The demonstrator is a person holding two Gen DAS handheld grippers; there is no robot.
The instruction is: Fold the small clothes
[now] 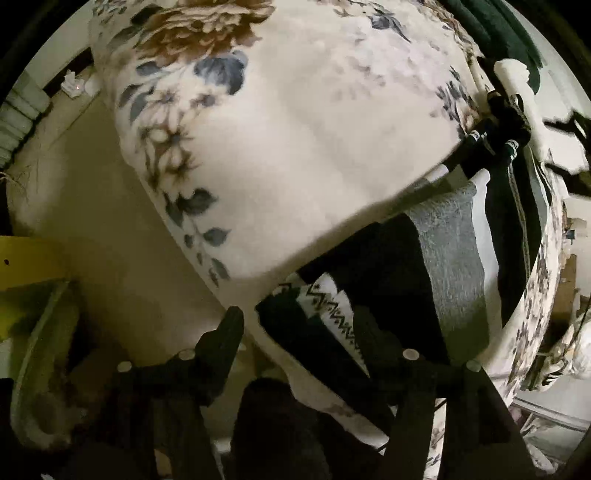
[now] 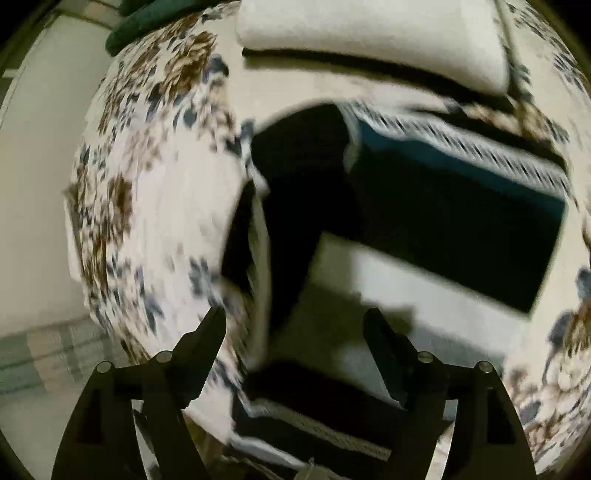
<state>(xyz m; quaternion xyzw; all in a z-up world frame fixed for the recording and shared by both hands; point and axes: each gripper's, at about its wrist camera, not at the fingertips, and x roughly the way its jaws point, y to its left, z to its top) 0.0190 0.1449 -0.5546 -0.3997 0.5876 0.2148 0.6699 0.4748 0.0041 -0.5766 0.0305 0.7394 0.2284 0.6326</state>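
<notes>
Black-and-grey garment (image 1: 436,266) lies on the floral blanket (image 1: 295,129) — left claw (image 1: 299,325) and right claw (image 2: 295,325) both gape, holding nothing.

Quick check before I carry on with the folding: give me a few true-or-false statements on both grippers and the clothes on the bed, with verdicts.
1. The left gripper has its fingers spread apart. True.
2. The right gripper is clamped on a sock. False: its fingers stand apart with nothing pinched between them.
3. The clothes lie on a floral blanket. True.
4. The garment with the zigzag band is plain red. False: it is dark with a white zigzag pattern.
5. A grey piece lies next to the dark clothes in the left wrist view. True.
6. The folded white cloth lies between the right gripper's fingers. False: it lies far beyond them, past the dark garment.
</notes>
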